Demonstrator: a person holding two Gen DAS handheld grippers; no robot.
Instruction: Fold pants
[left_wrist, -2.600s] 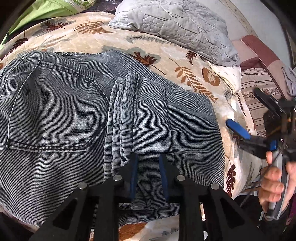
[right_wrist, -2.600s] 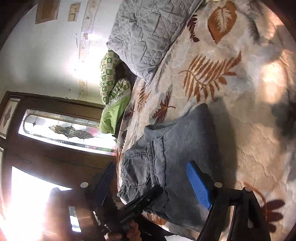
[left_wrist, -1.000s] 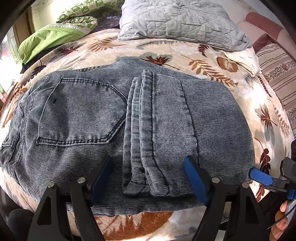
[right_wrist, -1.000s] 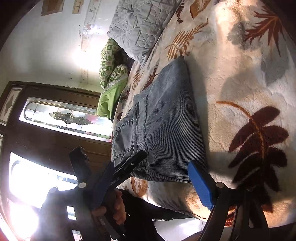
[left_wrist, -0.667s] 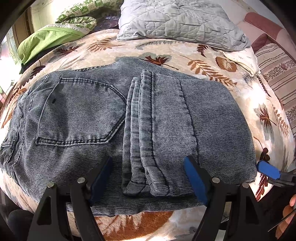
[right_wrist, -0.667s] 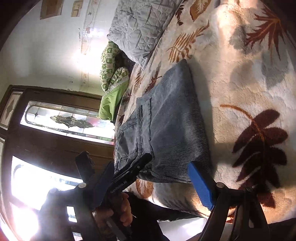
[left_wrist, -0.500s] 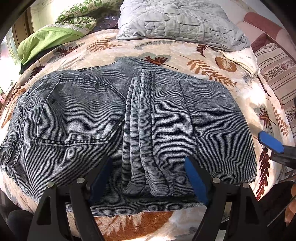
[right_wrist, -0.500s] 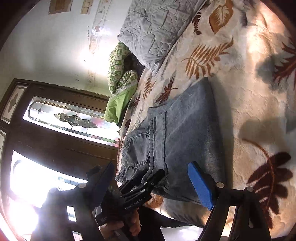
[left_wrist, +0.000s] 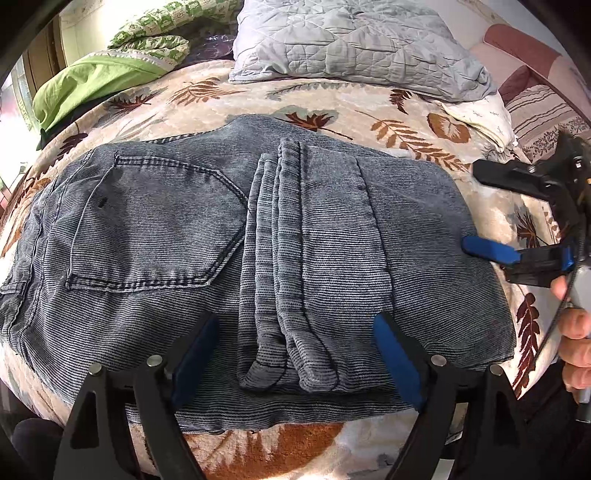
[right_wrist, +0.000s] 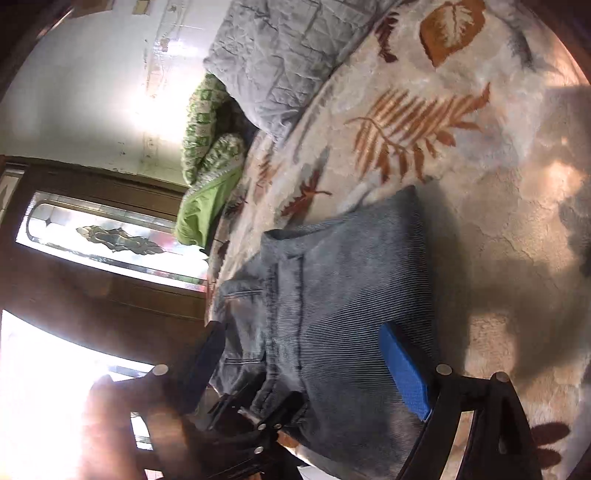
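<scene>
A bed covered by a cream blanket with brown leaf print (left_wrist: 332, 99) is filling both views, and the folded grey-blue jeans (left_wrist: 229, 236) are lying flat across its near half, back pocket (left_wrist: 147, 221) facing up on the left part and the leg hems (left_wrist: 288, 369) stacked on top, pointing at the near edge. A grey quilted pillow (left_wrist: 351, 40) is resting at the far side of the bed, with green bedding (left_wrist: 99, 74) bunched at the far left and striped pink fabric (left_wrist: 539, 110) at the far right. The left gripper (left_wrist: 295, 362) is hovering over the near edge of the jeans with its jaws spread wide, having just been opening further; the hem stack is sitting between the blue pads (left_wrist: 397, 363) in the picture, but they are not pressing on it. The right gripper (right_wrist: 310, 365) is positioned at the right-hand fold of the jeans, jaws likewise wide and just been opening, nothing clamped; in the left wrist view its lower blue pad is lying just beside the fold edge, contact cannot be told. The person's right hand (left_wrist: 576, 332) is gripping its handle.
</scene>
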